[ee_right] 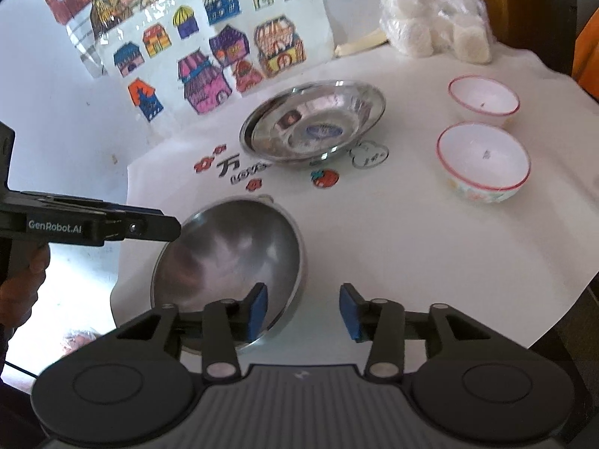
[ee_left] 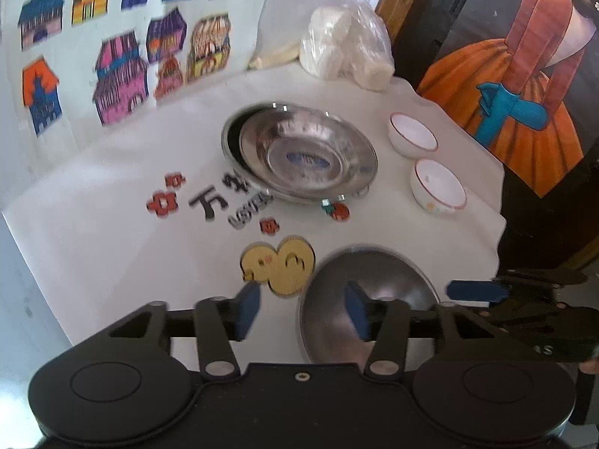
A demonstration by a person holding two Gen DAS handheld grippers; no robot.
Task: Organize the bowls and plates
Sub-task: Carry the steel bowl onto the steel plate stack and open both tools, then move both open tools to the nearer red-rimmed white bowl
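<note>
A steel bowl (ee_left: 374, 299) (ee_right: 232, 262) sits near the table's front edge. My left gripper (ee_left: 303, 308) is open, its right finger inside the bowl and its left finger outside the rim. My right gripper (ee_right: 303, 312) is open, its left finger over the bowl's rim and its right finger over bare table. Two stacked steel plates (ee_left: 303, 153) (ee_right: 314, 119) lie at the table's middle. Two white bowls with red rims (ee_left: 413, 134) (ee_left: 440, 187) stand to the right; they also show in the right wrist view (ee_right: 483, 99) (ee_right: 483, 161).
The white table cover (ee_left: 112, 243) (ee_right: 411, 243) carries printed stickers. A plastic bag of white cups (ee_left: 344, 48) (ee_right: 434, 18) lies at the back. A house poster (ee_left: 112, 56) leans on the back wall. A painting (ee_left: 524, 75) stands right of the table.
</note>
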